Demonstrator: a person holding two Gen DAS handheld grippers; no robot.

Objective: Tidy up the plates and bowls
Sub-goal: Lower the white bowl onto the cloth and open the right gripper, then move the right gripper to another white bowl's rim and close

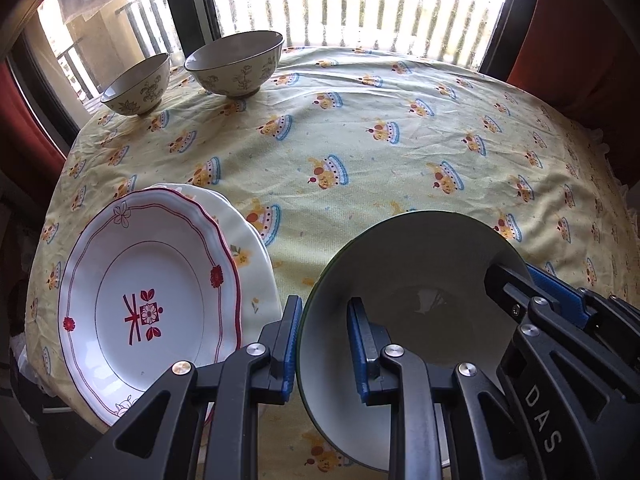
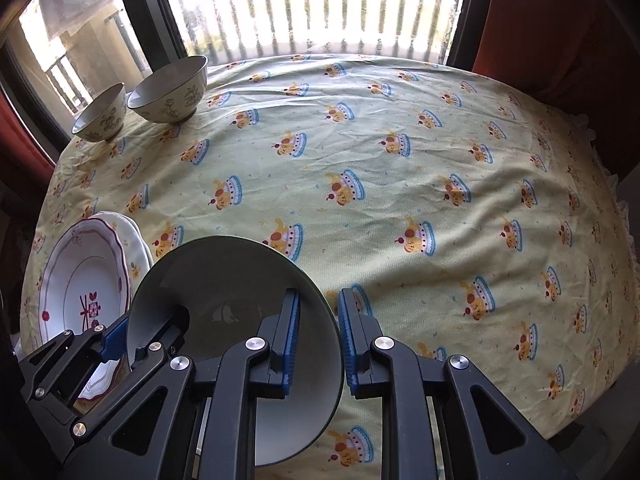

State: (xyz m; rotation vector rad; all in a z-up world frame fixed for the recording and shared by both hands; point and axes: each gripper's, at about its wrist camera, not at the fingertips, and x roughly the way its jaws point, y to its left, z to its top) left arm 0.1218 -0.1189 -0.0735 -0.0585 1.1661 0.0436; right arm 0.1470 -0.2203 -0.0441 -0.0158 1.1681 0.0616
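Note:
A green-rimmed bowl (image 1: 416, 264) with a white inside sits near the table's front edge, between both grippers. My left gripper (image 1: 325, 340) straddles its left rim, one finger outside and one inside, with a visible gap to the wall. My right gripper (image 2: 319, 332) straddles the same bowl's (image 2: 224, 272) right rim the same way. Each gripper shows in the other's view: the right one (image 1: 532, 292) and the left one (image 2: 132, 340). A red-patterned plate (image 1: 148, 296) lies stacked on a cream plate (image 1: 248, 248) at the left. Two floral bowls (image 1: 236, 64) (image 1: 138, 88) stand at the far left.
The table wears a yellow patterned cloth (image 1: 380, 152) that hangs over the edges. A bright window with railings is behind the table, and red curtains (image 1: 580, 32) hang at both sides.

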